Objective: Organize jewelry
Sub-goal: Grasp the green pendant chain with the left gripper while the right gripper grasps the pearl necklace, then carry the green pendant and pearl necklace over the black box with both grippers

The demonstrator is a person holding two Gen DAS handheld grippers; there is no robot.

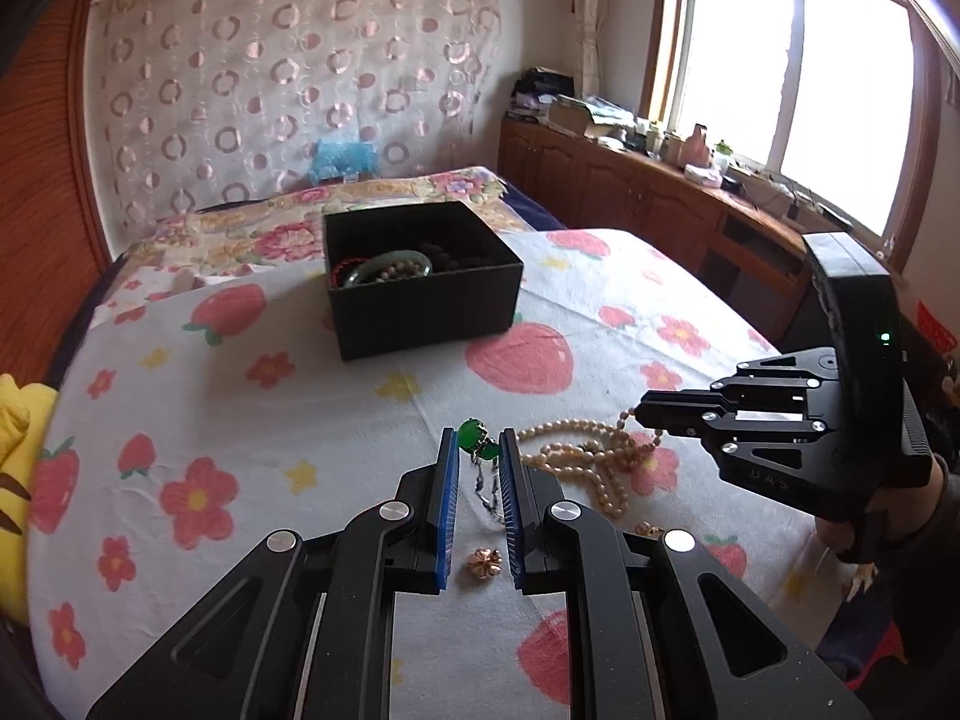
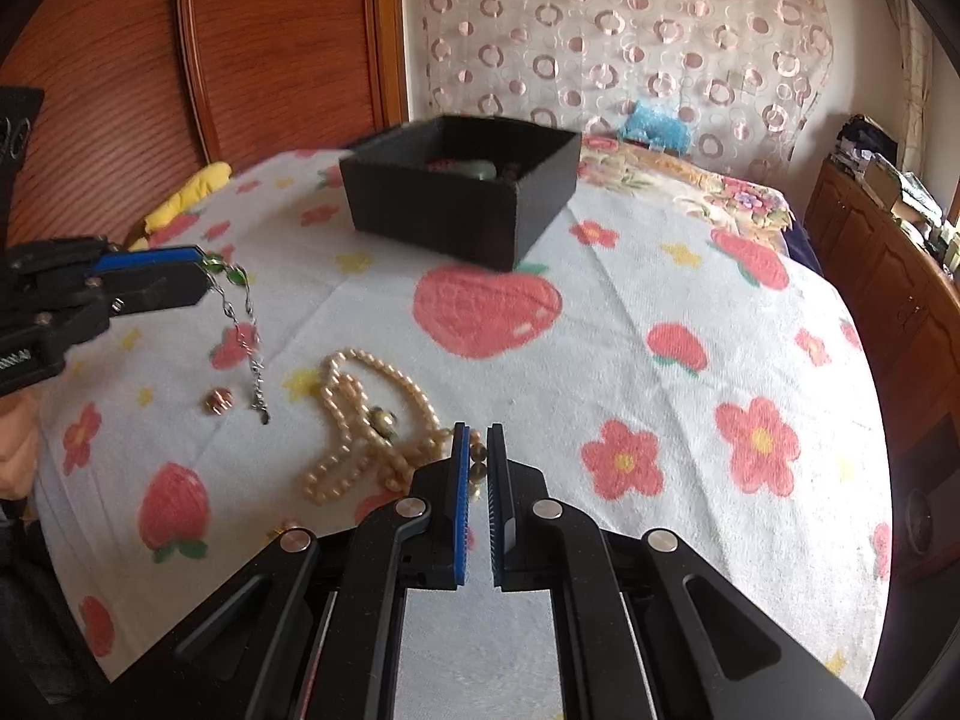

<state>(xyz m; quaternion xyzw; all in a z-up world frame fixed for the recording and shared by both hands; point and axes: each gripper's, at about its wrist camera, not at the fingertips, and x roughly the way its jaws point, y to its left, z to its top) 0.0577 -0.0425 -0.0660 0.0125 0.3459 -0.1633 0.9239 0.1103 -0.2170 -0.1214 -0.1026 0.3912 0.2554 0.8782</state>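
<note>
My left gripper (image 1: pixel 478 433) is shut on a green-stone chain bracelet (image 1: pixel 479 443) and holds it above the bed; its silver chain (image 2: pixel 243 336) hangs down from the fingertips. My right gripper (image 2: pixel 478 429) is shut on the pearl necklace (image 2: pixel 366 414), which lies in loops on the strawberry sheet. It also shows in the left wrist view (image 1: pixel 591 450). A black open box (image 1: pixel 420 276) sits farther back on the bed with bangles and beads inside; it also shows in the right wrist view (image 2: pixel 456 192). A small rose-gold flower piece (image 1: pixel 483 561) lies on the sheet.
The bed has a strawberry and flower sheet (image 2: pixel 660 312). A wooden headboard (image 2: pixel 270 48) stands behind. A wooden cabinet (image 1: pixel 648 192) with clutter runs under the window. A yellow pillow (image 1: pixel 12 420) is at the left edge. Another small gold piece (image 1: pixel 651 530) lies near the pearls.
</note>
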